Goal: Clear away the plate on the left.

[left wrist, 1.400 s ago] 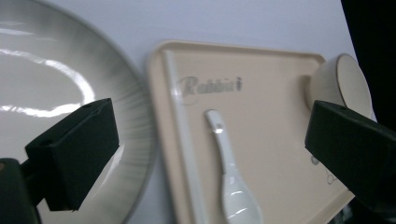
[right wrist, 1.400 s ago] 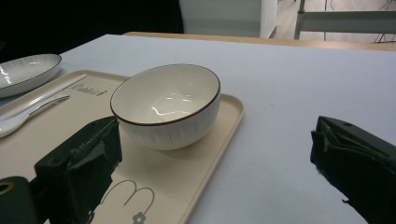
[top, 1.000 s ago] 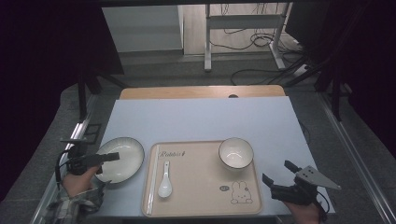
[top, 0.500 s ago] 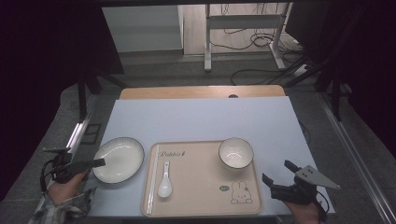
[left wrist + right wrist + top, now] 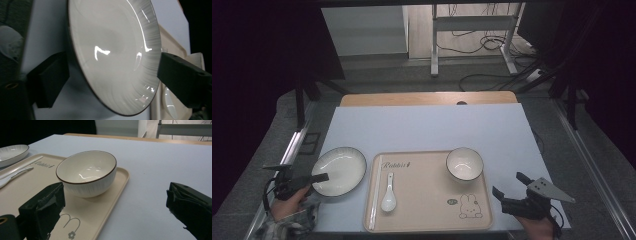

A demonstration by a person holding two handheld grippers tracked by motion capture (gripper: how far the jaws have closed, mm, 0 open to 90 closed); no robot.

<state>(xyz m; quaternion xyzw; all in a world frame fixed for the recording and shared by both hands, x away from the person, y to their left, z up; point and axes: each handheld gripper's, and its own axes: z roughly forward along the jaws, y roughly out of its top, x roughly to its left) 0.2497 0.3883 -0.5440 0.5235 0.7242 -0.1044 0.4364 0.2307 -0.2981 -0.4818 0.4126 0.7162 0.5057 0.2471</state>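
Your left gripper, jaws spread apart and gripping nothing, straddles the near-left rim of the plate, just left of the tray. Your right gripper is likewise released, near-right of the bowl.

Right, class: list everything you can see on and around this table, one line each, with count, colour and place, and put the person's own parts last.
Plate: 1, white with dark rim, on the table left of the tray.
Tray: 1, beige with a rabbit print, near the table's front edge.
Bowl: 1, white with dark rim, on the tray's far right corner.
Soup spoon: 1, white, on the tray's left part.
Chopsticks: a pale pair, along the tray's left edge.
Table: 1, pale blue top, wooden strip at the far edge.
Cables: several, dark, on the floor beyond.
Left hand-held gripper: 1, black, open, jaws at the plate's near-left rim.
Right hand-held gripper: 1, black, open, right of the tray.
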